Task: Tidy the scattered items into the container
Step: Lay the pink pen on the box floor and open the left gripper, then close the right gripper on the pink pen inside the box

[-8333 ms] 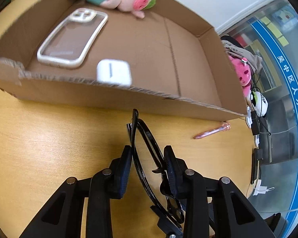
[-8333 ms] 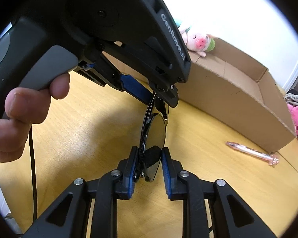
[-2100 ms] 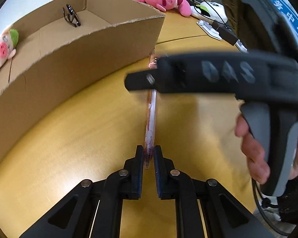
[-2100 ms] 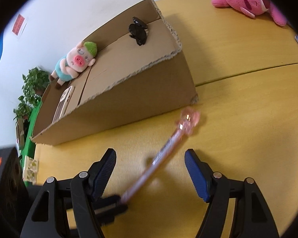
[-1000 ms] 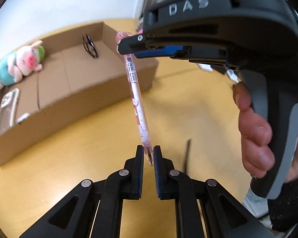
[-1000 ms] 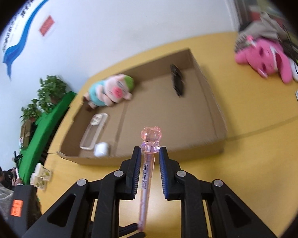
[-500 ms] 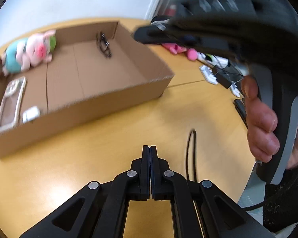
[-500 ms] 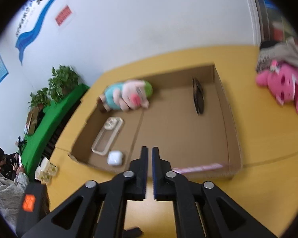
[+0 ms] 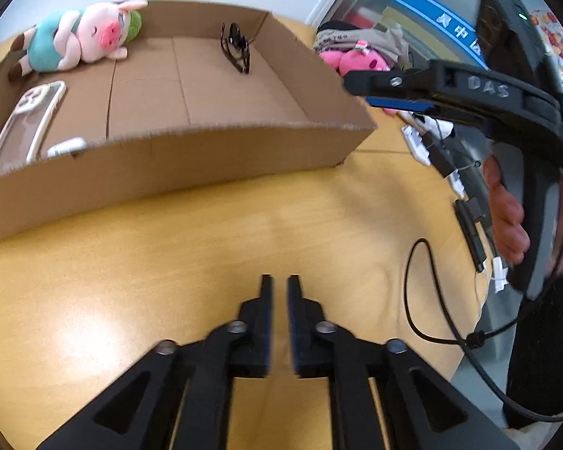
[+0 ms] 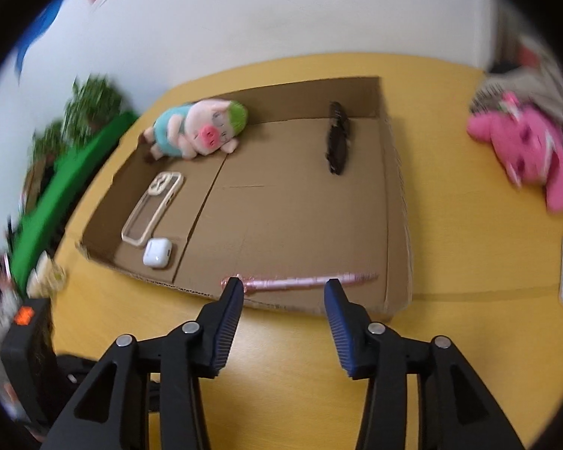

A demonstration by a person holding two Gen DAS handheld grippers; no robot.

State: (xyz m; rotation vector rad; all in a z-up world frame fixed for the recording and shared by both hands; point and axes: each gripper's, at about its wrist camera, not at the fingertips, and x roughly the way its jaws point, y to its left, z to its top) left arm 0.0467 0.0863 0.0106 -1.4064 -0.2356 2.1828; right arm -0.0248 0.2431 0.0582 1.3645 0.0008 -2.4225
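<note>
Against the frames of a second ago: pink pen (image 10: 300, 282) gone from both sets of jaws, now lying flat inside the cardboard box (image 10: 394, 202), along the near wall toward the right corner. Both grippers over bare yellow table (image 9: 169, 262), short of the box. Left gripper (image 9: 277, 288) then clamped on the pen's tip, now empty, jaws opening with a narrow slit between them. Right gripper (image 10: 283, 288) then pinching the pen below its cap, now empty too, jaws opening and already well apart. Everything else in the box unmoved.

Largest to smallest inside the box: plush pig (image 10: 197, 131) in teal against the far-left wall; clear phone case (image 10: 152, 208) flat at the left; black folded glasses (image 10: 337, 142) toward the far-right corner; pen; white earbud case (image 10: 157, 252) just beside the near end of the phone case.

Only in the right wrist view: the pen, hidden in the other by the near wall; green plants and a green strip at far left. Only in the left wrist view: the right gripper's body with a hand (image 9: 506, 221) on its handle, and a black cable (image 9: 413, 300) looping over the table edge. Pink plush (image 10: 525, 150) on the table right of the box in both, clearer from the right wrist.
</note>
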